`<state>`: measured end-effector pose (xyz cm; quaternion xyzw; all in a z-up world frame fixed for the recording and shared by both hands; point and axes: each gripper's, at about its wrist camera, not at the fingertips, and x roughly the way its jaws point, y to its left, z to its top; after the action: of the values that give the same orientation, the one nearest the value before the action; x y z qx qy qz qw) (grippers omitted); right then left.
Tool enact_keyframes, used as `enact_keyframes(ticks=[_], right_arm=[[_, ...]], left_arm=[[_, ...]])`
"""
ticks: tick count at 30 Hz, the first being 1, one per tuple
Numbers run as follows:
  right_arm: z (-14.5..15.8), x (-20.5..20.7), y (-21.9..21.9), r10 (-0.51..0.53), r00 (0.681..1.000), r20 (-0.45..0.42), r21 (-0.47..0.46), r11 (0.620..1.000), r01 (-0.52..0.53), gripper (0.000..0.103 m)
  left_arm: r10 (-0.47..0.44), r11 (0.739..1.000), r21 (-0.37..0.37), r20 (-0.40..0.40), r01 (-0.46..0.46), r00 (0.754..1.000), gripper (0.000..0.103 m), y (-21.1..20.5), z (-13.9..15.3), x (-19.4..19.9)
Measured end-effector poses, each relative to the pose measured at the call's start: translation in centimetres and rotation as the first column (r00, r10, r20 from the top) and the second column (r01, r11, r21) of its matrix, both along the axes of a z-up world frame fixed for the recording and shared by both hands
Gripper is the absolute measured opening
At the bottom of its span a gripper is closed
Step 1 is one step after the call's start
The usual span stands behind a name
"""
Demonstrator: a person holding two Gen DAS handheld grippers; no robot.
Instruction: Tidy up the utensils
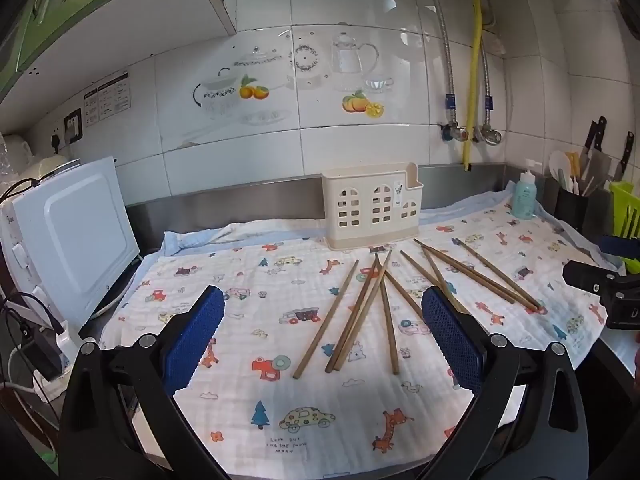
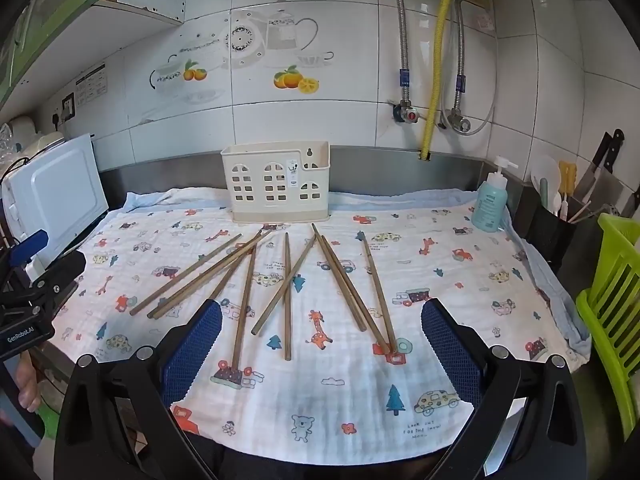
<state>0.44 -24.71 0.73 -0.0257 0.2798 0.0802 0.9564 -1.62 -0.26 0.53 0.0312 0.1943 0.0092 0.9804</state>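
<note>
Wooden chopsticks (image 2: 286,296) lie scattered on a cartoon-print cloth (image 2: 440,280) covering the desk, before an empty cream holder (image 2: 276,184) against the white tiled wall (image 2: 320,120). Left gripper (image 1: 322,334) and right gripper (image 2: 322,338) hover, fingers wide apart, holding nothing.

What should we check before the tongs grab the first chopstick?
1. Left tongs open, nothing held: ok.
2. Right tongs open, nothing held: ok.
3. Chopsticks all lying loose on the printed cloth: ok.
4. Some chopsticks cross each other, so no single one is easy to pick: not ok.
5. Cream utensil holder upright behind them: ok.
6. Holder empty inside: cannot tell.
</note>
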Motion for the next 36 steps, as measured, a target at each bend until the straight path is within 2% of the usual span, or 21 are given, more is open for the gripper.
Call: enact_keyframes(ticks=[36], right_arm=[[0.35, -0.34, 0.09, 0.008, 1.000, 0.005, 0.010, 1.000, -0.008, 0.097]], left_arm=[[0.017, 1.000, -0.027, 0.010, -0.016, 1.000, 0.098, 0.44, 0.09, -0.68]])
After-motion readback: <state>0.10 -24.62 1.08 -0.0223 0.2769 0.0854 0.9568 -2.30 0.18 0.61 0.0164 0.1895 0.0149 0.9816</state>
